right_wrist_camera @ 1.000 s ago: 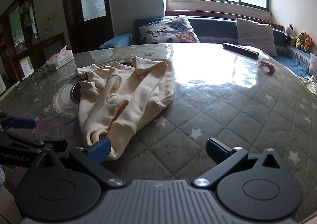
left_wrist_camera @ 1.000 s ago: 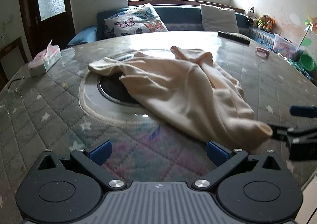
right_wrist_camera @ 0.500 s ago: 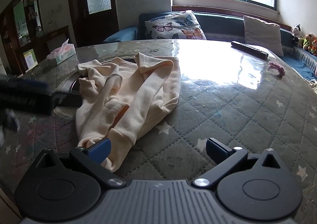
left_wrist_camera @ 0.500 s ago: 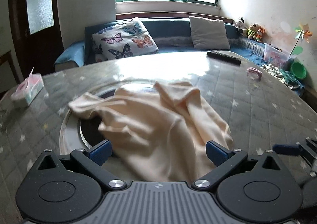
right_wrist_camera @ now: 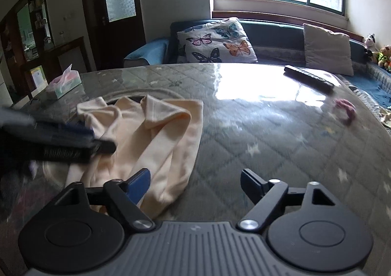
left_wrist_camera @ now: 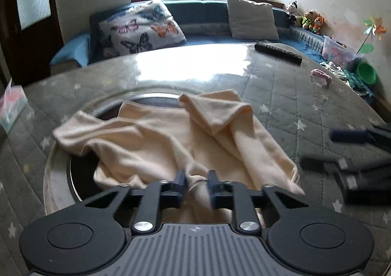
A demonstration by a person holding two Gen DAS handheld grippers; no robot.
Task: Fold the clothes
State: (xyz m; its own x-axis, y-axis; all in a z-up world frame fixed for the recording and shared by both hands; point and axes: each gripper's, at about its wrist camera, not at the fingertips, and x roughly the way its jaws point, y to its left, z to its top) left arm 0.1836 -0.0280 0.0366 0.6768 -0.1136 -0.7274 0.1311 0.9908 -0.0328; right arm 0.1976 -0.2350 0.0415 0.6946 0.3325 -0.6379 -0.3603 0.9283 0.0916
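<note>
The cream garment (left_wrist_camera: 171, 144) lies crumpled on the counter (left_wrist_camera: 305, 95), partly over a round inset (left_wrist_camera: 56, 178) in the counter's surface, with a folded flap uppermost toward the far side. The left gripper (left_wrist_camera: 196, 179) is closed on a bunched fold at the garment's near edge; cloth fills the narrow gap between its jaws. The right gripper (right_wrist_camera: 195, 178) stands open, its jaws wide apart, its left fingertip (right_wrist_camera: 140, 182) over the garment's near right corner and its right fingertip above bare counter. Each gripper appears blurred at the edge of the other's view. A remote (right_wrist_camera: 309, 78) and a pink item (right_wrist_camera: 345, 110) rest on the far right of the counter; a tissue box (right_wrist_camera: 64, 83) sits at the far left.
</note>
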